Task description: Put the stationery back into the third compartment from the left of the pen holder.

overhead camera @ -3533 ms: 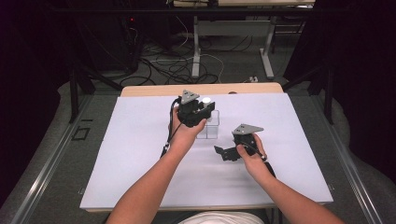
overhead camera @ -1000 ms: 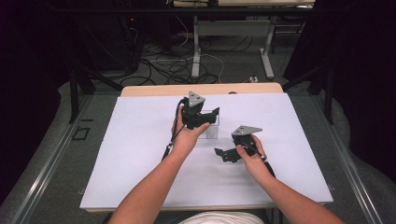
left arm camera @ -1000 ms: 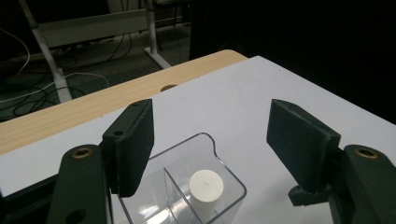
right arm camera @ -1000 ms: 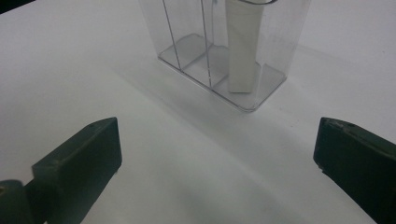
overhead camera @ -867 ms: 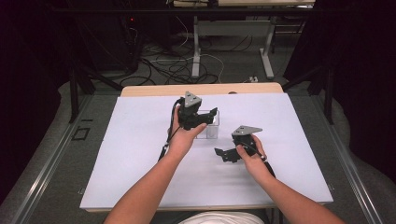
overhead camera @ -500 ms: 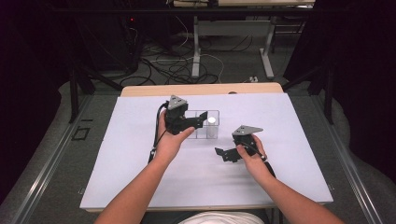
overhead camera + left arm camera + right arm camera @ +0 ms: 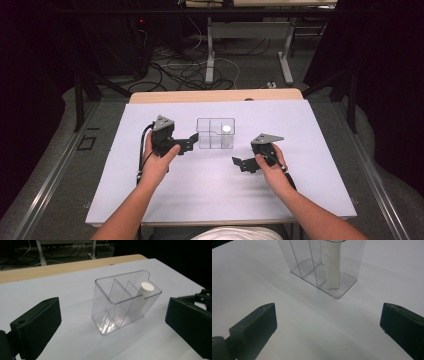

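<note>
From above, the clear box (image 7: 215, 133) stands mid-table with a white tube (image 7: 227, 129) in its right end compartment; the left gripper (image 7: 189, 144) sits just left of it, the right gripper (image 7: 239, 163) nearer the person. The left gripper view shows its jaws, just opened, wide and empty. The right gripper view shows jaws apart, empty.

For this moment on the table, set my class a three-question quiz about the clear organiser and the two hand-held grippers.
1. True or false: the white cylinder stands in an end compartment of the clear organiser.
2. The left hand-held gripper is: A) clamped on the organiser, B) open beside it, C) lying flat on the white table.
3. Fill in: nothing lies between the jaws of the right hand-held gripper, which are ____.

Key: 1 true; 2 B; 3 open.
</note>
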A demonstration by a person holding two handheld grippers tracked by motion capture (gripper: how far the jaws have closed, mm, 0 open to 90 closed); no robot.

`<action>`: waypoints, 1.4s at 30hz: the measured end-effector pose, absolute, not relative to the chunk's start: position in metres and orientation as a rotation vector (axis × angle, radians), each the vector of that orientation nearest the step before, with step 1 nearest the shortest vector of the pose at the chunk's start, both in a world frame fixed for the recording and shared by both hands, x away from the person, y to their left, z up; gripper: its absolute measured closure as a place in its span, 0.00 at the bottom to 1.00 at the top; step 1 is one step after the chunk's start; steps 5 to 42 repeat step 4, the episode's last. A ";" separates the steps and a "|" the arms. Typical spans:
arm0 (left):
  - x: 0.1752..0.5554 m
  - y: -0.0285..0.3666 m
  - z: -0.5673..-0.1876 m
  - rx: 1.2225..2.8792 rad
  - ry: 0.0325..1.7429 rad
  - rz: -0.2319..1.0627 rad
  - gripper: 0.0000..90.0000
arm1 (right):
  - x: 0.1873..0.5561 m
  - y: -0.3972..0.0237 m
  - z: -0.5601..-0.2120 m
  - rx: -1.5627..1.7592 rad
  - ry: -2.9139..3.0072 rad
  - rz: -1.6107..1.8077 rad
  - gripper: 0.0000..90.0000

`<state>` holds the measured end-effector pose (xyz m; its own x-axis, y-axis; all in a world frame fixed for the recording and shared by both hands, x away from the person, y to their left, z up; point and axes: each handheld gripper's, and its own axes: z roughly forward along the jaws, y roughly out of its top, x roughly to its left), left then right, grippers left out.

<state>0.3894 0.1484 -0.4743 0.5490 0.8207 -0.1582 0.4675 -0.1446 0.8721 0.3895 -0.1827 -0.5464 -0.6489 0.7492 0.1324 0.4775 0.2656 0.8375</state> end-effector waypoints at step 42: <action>0.382 0.168 -0.486 1.802 1.079 0.441 0.00 | 0.390 -0.185 -0.547 1.152 2.247 1.319 0.01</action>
